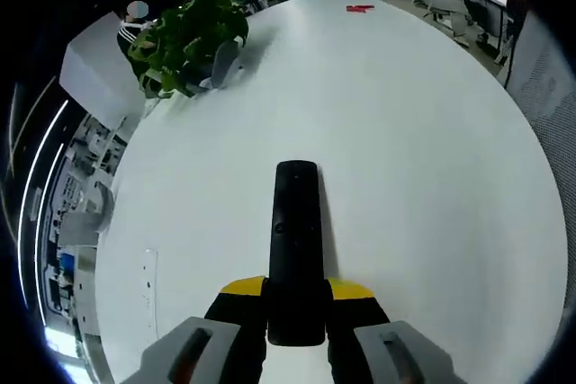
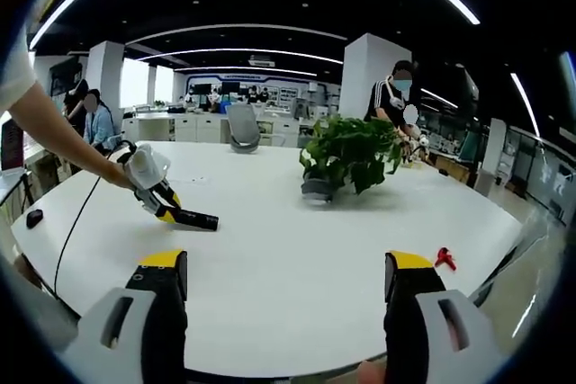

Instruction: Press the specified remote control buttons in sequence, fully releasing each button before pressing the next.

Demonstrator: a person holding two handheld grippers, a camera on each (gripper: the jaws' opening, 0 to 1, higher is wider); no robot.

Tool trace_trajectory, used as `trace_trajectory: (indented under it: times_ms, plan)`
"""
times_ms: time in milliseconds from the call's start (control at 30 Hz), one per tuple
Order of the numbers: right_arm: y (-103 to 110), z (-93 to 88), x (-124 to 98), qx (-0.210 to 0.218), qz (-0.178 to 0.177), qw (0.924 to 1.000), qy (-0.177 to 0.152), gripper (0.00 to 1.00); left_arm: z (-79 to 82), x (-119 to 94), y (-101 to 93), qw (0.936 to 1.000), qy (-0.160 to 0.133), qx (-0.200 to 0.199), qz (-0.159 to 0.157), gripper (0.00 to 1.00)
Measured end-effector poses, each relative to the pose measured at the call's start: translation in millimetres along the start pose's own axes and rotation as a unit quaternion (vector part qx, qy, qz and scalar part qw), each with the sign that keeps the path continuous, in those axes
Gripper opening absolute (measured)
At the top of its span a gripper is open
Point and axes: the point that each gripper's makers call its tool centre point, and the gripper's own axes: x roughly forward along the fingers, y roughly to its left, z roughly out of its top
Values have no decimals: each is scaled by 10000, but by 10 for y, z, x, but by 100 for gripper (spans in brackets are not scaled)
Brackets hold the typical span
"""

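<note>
A: Left gripper view: what does the left gripper [image 1: 295, 308] have?
B: Its jaws are closed on the near end of the black remote control [image 1: 295, 240], which points out over the white tabletop [image 1: 423, 159] toward a potted plant [image 1: 189, 38].
A: And the right gripper [image 2: 286, 290]?
B: Jaws spread wide, holding nothing, above the tabletop edge. The left gripper with the remote sits off to its left.

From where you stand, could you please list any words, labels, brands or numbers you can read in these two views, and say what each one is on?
No text can be read in either view.
Remote control, shut in the left gripper: no legible button marks or brand.
Far wall signage in the right gripper view: bluish shapes, too small and blurred to read.
White table, potted plant, small red object: no visible lettering.
</note>
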Motion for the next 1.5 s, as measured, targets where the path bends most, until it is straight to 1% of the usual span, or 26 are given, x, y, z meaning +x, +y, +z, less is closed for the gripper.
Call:
trace_trajectory:
  times_ms: [100, 167, 267, 367, 433, 500, 600, 833, 1000, 1033, 1100, 1133, 1200, 1233, 1400, 1500]
  plan:
    - [31, 11, -4, 58, 97, 9999, -23, 92, -24, 37, 43, 10000, 19, -35, 41, 24]
    - [27, 28, -9, 87, 95, 9999, -76, 92, -34, 54, 65, 10000, 21, -17, 25, 24]
    - [22, 9, -3, 64, 73, 10000, -15, 92, -40, 60, 89, 10000, 37, 49, 13, 24]
    - [27, 0, 3, 22, 76, 10000, 12, 92, -81, 107, 132, 9999, 84, 67, -2, 24]
    - [20, 8, -2, 52, 72, 10000, -14, 92, -115, 128, 135, 9998, 155, 67, -42, 24]
    - [-5, 19, -7, 56, 17, 10000, -51, 91, -124, 133, 135, 9998, 155, 64, -59, 24]
    - [-1, 0, -2, 47, 17, 10000, 16, 90, -114, 118, 127, 9999, 142, 16, -95, 24]
    - [-1, -48, 6, -70, -3, 9999, 152, 85, -120, 150, 142, 9997, 136, 83, -160, 24]
    - [3, -45, 4, -42, 18, 9999, 148, 85, -121, 151, 142, 9997, 71, 73, -239, 24]
    - [5, -41, 3, -24, 28, 9999, 132, 86, -120, 152, 139, 9997, 54, 87, -237, 24]
    - [4, -36, 2, -26, 24, 9999, 117, 86, -125, 154, 97, 9996, 56, -45, -277, 21]
    - [8, -41, 5, -34, 29, 9999, 133, 86, -99, 140, 98, 9995, -25, 244, -181, 21]
    - [13, -40, 6, -53, 36, 9999, 132, 86, -104, 161, 107, 9991, -49, 413, -122, 20]
    - [15, -37, 6, -50, 42, 9999, 122, 86, -104, 158, 97, 9990, -49, 431, -107, 20]
    - [17, -33, 4, -34, 48, 9999, 105, 87, -108, 161, 122, 9995, -17, 309, -23, 21]
    - [14, -31, 3, -45, 39, 9999, 100, 87, -109, 149, 141, 9999, -5, 132, 43, 23]
